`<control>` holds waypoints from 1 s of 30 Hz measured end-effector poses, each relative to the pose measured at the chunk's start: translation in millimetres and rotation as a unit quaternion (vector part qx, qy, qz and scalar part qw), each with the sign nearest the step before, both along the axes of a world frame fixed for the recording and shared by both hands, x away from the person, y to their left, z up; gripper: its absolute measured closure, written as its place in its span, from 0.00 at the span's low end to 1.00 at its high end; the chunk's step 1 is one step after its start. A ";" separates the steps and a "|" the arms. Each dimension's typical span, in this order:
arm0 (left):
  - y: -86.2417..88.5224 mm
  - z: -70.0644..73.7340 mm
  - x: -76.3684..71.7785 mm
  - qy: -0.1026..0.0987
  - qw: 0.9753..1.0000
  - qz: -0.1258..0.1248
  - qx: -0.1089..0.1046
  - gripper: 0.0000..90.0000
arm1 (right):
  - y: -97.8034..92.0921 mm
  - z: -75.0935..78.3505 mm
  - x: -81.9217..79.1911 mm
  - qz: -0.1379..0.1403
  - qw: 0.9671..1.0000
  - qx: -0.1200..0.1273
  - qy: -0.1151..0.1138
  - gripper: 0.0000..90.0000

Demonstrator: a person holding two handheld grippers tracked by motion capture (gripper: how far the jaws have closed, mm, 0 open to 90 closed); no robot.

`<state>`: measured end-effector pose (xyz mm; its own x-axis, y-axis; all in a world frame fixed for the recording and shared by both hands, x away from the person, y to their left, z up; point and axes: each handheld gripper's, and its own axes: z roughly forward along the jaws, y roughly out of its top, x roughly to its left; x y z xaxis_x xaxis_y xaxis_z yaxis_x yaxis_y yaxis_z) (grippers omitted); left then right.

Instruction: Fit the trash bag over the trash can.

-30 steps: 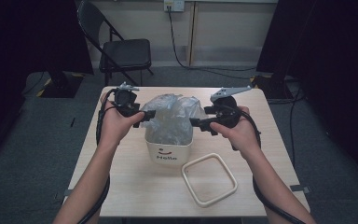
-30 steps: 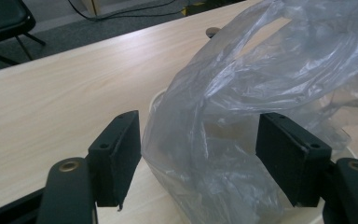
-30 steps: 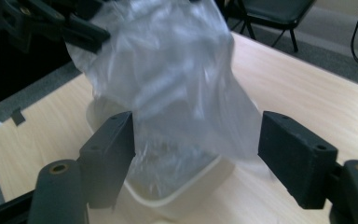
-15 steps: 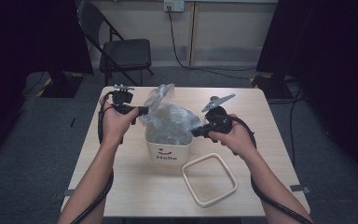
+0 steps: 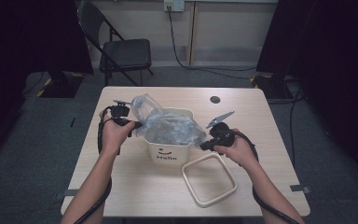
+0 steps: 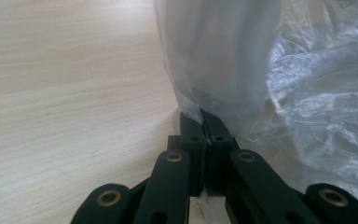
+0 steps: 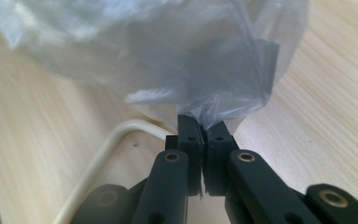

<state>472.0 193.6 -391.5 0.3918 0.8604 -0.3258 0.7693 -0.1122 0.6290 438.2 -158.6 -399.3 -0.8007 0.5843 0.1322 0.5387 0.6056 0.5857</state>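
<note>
Wooden table under your forearms. White bin stands mid-table, clear plastic bag draped over its mouth, bag spread between your two grippers. Cream square frame lies flat just beside bin, near your right hand. Your left gripper pinches bag's left edge, jaws clamped together on film. Your right gripper bites bag's right edge, jaws closed on plastic.

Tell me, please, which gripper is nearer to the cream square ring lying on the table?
The right gripper: it pinches the plastic bag just above the ring. The left gripper holds the bag beyond the bin's far side.
</note>
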 end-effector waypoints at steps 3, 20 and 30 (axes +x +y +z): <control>-0.2 -6.0 2.1 0.003 1.000 -0.003 -0.006 0.99 | 0.4 -9.3 5.5 -0.003 1.000 0.001 0.004 0.99; -0.5 -6.3 -23.4 -0.010 1.000 -0.024 0.005 0.99 | -5.4 -30.1 12.6 -0.029 0.999 0.028 -0.003 0.93; 5.0 26.3 -36.7 -0.081 0.996 0.014 0.022 0.52 | -23.7 3.8 -5.6 -0.088 0.991 0.083 -0.061 0.44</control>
